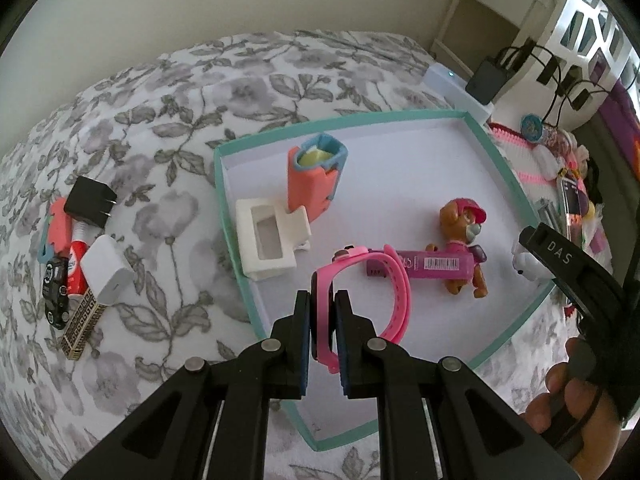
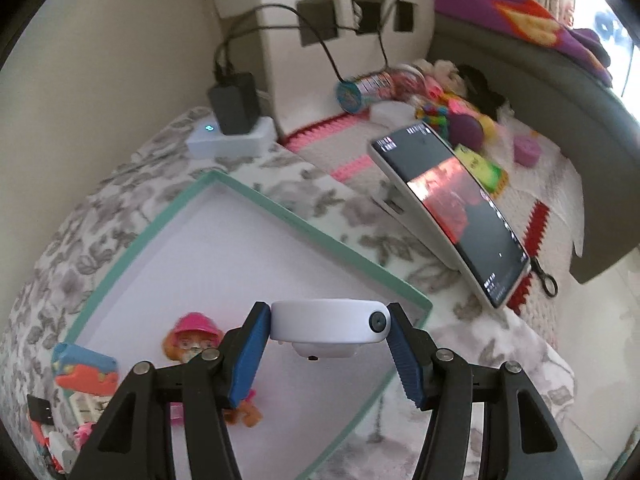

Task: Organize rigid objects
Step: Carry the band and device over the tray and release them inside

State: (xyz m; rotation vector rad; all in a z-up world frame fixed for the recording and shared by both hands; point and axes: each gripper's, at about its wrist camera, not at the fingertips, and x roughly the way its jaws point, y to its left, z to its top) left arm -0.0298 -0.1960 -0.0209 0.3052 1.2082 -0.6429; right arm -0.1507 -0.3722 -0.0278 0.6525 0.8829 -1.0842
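Note:
A shallow teal-rimmed box point(image 1: 218, 184) with a white floor lies on a floral bedspread. My left gripper point(image 1: 322, 300) is shut on a pink wristwatch point(image 1: 384, 292), holding it over the box's near side. Inside lie a white plastic holder point(image 1: 266, 236), an orange-and-blue foam cup point(image 1: 314, 180), a brown toy dog in a pink cap point(image 1: 462, 220) and a magenta tube point(image 1: 436, 266). In the right wrist view my right gripper point(image 2: 328, 328) is shut on a flat white round device point(image 2: 328, 326) above the box's corner point(image 2: 424, 304). The toy dog point(image 2: 192, 338) shows below it.
Left of the box lie a black plug point(image 1: 90, 202), a white charger point(image 1: 106, 274), a red tube point(image 1: 78, 264), a toy car point(image 1: 56, 294) and a patterned bar point(image 1: 82, 328). A phone point(image 2: 452, 208), a power adapter point(image 2: 234, 106) and small toys point(image 2: 464, 124) sit beyond the box.

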